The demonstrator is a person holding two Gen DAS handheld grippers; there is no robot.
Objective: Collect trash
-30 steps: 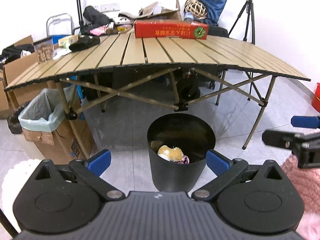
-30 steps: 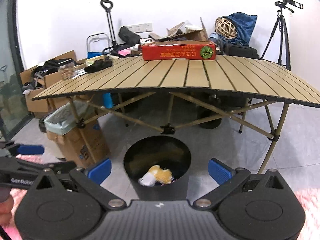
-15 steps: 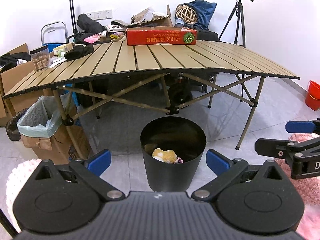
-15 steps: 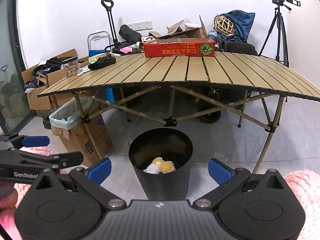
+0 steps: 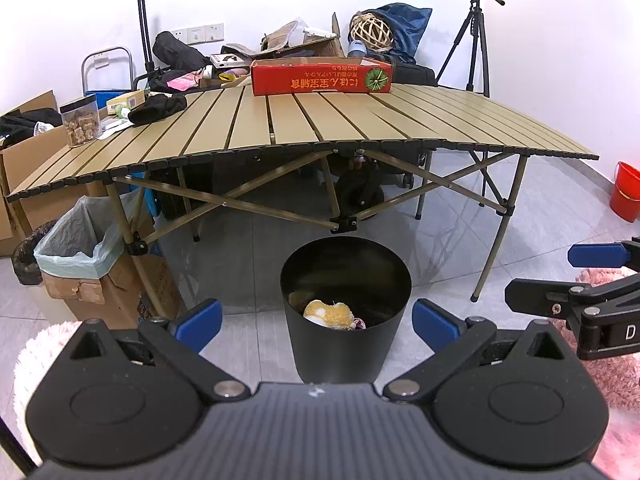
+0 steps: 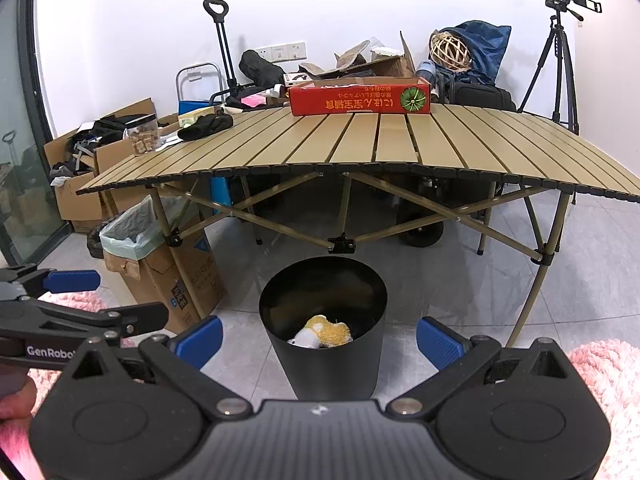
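A black round trash bin (image 5: 346, 344) (image 6: 323, 356) stands on the grey floor in front of the folding table. Inside lies crumpled yellow-and-white trash (image 5: 329, 313) (image 6: 326, 332). My left gripper (image 5: 317, 322) is open and empty, with the bin between its blue pads. My right gripper (image 6: 319, 340) is open too, empty, and frames the same bin. Each gripper shows in the other's view, the right one (image 5: 576, 276) at the right edge and the left one (image 6: 104, 300) at the left edge.
A slatted tan table (image 5: 304, 128) carries a red box (image 5: 322, 77), a snack jar (image 5: 81, 126) and a black cloth (image 5: 158, 109). A lined cardboard box (image 5: 96, 272) stands at its left leg. Pink rugs (image 6: 600, 376) flank the bin; a red bucket (image 5: 625, 191) and a tripod (image 5: 476, 40) stand right.
Both grippers have pulled back and risen a little from the bin; the table top shows more from above. Both stay open and empty.
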